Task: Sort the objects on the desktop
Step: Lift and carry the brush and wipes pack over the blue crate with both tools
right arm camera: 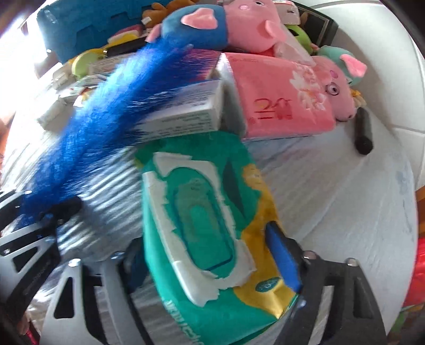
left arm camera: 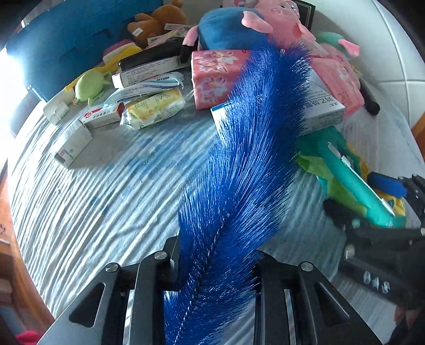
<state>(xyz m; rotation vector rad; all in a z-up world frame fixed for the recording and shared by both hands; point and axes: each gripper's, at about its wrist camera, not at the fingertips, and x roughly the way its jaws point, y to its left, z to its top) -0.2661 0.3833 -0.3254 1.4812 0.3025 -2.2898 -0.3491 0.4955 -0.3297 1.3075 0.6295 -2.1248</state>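
A blue bottle brush (left arm camera: 247, 164) with a twisted wire stem stands between the fingers of my left gripper (left arm camera: 215, 262), which is shut on its bristled lower part. Its tip leans over a white medicine box (left arm camera: 321, 111). A green and yellow wet-wipes pack (right arm camera: 202, 220) with a white flip lid lies between the blue pads (right arm camera: 283, 254) of my right gripper (right arm camera: 209, 252), which press into its sides. In the left wrist view the right gripper (left arm camera: 366, 199) sits at the right edge with the pack (left arm camera: 342, 169) in it. The brush (right arm camera: 106, 114) crosses the right wrist view's upper left.
Pink tissue packs (left arm camera: 215, 77) (right arm camera: 281, 98), several medicine boxes (left arm camera: 71, 146), a wrapped snack (left arm camera: 154, 108), plush toys (right arm camera: 239, 24) and a black cylinder (right arm camera: 362, 132) crowd the back of the striped cloth (left arm camera: 106, 201). A blue box (left arm camera: 66, 39) stands back left.
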